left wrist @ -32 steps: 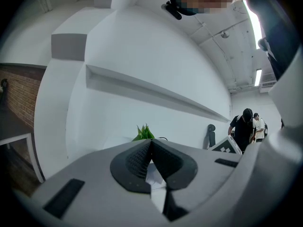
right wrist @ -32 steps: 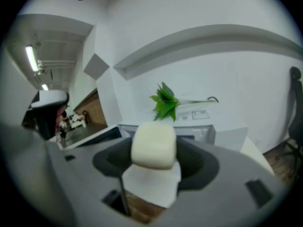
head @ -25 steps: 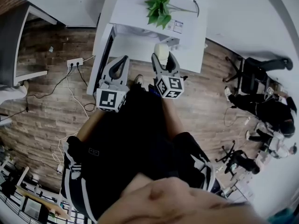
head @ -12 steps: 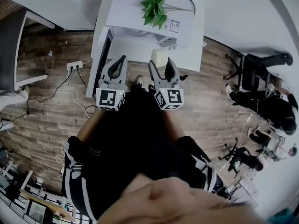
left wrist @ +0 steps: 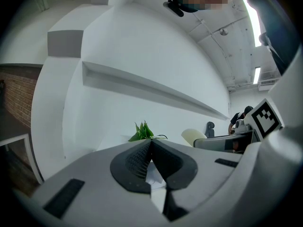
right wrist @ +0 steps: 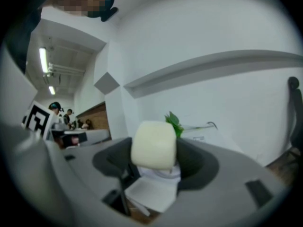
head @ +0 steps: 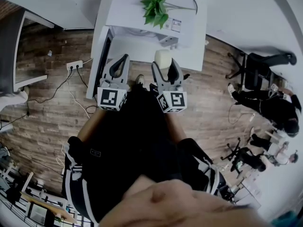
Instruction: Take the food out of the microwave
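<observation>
The food, a pale cream block with rounded corners (head: 162, 58), is clamped between the jaws of the right gripper (right wrist: 155, 161). It is held in the air at 12 o'clock from the person's body, in front of a white boxy unit (head: 189, 51) that is probably the microwave. A dark panel (head: 105, 51) stands out at 10 o'clock. The left gripper (left wrist: 150, 144) has its jaws pressed together with nothing between them.

The block appears to be already out, so the removal looks nearly done. The next move calls for carrying it clear and setting it down without loosening the grip.

A small label (head: 176, 25) sits beside the green leafy plant (head: 155, 7) at 12 o'clock, its print too small to read. The square black-and-white markers (head: 109, 98) carry patterns and no words. No brand is visible.
</observation>
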`<act>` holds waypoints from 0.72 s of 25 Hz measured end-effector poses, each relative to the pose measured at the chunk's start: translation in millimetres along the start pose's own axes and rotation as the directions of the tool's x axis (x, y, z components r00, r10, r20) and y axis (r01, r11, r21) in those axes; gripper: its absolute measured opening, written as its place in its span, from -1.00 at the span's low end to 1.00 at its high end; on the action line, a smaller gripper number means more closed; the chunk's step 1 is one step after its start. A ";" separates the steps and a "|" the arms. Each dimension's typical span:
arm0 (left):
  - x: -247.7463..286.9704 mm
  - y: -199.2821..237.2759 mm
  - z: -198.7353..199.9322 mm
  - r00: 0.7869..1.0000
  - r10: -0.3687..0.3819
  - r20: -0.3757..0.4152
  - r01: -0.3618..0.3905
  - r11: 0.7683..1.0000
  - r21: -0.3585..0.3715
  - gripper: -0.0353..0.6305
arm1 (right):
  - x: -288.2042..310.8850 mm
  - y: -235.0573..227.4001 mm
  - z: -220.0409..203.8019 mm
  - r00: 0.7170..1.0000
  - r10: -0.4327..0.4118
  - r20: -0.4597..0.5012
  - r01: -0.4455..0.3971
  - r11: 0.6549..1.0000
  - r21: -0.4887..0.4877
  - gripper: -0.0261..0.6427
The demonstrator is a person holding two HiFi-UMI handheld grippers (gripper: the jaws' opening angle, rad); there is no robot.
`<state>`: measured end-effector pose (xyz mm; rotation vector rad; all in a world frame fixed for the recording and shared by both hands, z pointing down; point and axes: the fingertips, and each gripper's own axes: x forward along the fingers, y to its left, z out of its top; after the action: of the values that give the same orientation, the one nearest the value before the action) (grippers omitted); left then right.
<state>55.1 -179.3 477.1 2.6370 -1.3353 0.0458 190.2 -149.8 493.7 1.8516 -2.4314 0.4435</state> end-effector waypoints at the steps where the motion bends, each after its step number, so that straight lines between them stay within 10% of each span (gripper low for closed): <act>1: 0.1 0.0 -0.5 1.000 -0.002 -0.001 0.002 1.000 0.002 -0.80 | -0.3 -0.6 0.2 1.000 -0.003 0.000 0.003 1.000 0.000 -0.03; 18: -3.9 -4.9 -0.3 1.000 -0.006 0.004 0.006 1.000 0.003 -0.80 | -5.6 2.6 -1.8 1.000 0.005 0.004 -0.005 1.000 -0.009 -0.03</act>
<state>56.8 -173.3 476.2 2.6454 -1.3292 0.0423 189.1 -143.5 493.8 1.8449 -2.4376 0.4292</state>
